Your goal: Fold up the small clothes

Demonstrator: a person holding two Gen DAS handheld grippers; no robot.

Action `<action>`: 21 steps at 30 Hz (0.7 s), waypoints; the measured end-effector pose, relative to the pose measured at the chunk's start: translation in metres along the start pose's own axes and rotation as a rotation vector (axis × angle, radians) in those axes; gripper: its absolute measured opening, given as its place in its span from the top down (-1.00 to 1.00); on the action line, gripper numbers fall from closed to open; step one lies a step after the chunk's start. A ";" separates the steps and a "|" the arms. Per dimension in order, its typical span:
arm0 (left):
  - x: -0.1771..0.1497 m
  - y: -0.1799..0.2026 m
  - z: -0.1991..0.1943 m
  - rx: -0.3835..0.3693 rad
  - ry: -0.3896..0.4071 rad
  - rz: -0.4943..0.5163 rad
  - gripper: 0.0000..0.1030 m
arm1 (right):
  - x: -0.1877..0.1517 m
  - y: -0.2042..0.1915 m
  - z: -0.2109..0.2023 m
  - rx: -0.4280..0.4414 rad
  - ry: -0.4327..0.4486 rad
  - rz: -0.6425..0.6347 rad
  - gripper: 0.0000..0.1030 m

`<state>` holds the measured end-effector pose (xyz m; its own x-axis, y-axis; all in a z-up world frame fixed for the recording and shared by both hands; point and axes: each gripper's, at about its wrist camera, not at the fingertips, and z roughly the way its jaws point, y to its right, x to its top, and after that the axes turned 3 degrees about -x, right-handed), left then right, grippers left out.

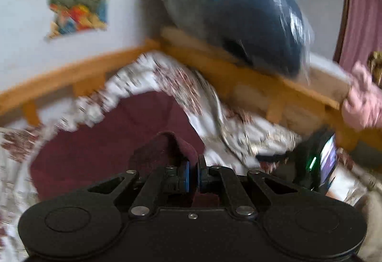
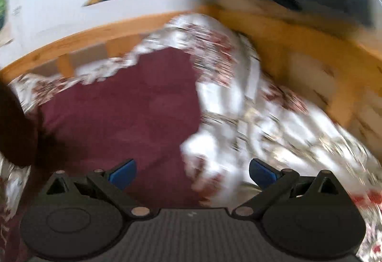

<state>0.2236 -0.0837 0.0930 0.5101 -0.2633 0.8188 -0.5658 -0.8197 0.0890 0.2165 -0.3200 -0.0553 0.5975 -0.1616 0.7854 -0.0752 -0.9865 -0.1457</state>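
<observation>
The left tongs (image 1: 193, 175) were clamped on a raised fold of the maroon garment (image 1: 100, 142), which lay spread on the floral bed cover (image 1: 167, 75) at lower centre. The right tongs (image 2: 192, 175) stood wide apart above the garment's right edge, gripping nothing.

A bed with a pale wooden frame (image 2: 100, 35) carries a white bedspread with a red floral print (image 2: 274, 123). A maroon garment (image 2: 133, 104) lies spread on it, ahead of the right tongs (image 2: 192, 175).
</observation>
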 end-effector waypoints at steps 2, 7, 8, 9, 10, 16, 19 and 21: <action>-0.014 0.007 0.034 -0.001 -0.045 -0.013 0.86 | 0.003 0.020 0.002 -0.006 -0.003 0.078 -1.00; -0.049 -0.011 0.068 -0.021 -0.151 -0.130 0.56 | 0.010 0.036 0.006 -0.019 0.013 0.129 -1.00; -0.050 -0.016 0.070 -0.023 -0.163 -0.148 0.34 | 0.009 0.035 0.007 -0.018 0.013 0.125 -1.00; -0.052 -0.022 0.067 -0.029 -0.169 -0.163 0.10 | 0.009 0.033 0.009 -0.014 0.011 0.118 -1.00; -0.053 -0.027 0.064 -0.027 -0.166 -0.170 -0.01 | 0.009 0.030 0.011 -0.009 0.006 0.108 -1.00; -0.051 -0.076 0.018 0.056 -0.105 -0.134 -0.42 | 0.004 -0.005 0.021 0.074 -0.030 0.009 -1.00; -0.059 -0.115 0.009 0.211 -0.075 -0.139 -0.44 | 0.002 -0.021 0.028 0.122 -0.063 -0.032 -1.00; -0.068 -0.141 0.007 0.364 -0.031 -0.098 -0.40 | 0.001 -0.030 0.032 0.150 -0.086 -0.039 -1.00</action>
<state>0.2737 0.0462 0.0210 0.5730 -0.1857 0.7983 -0.2495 -0.9673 -0.0459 0.2447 -0.2899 -0.0690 0.6645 -0.1140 0.7386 0.0656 -0.9756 -0.2095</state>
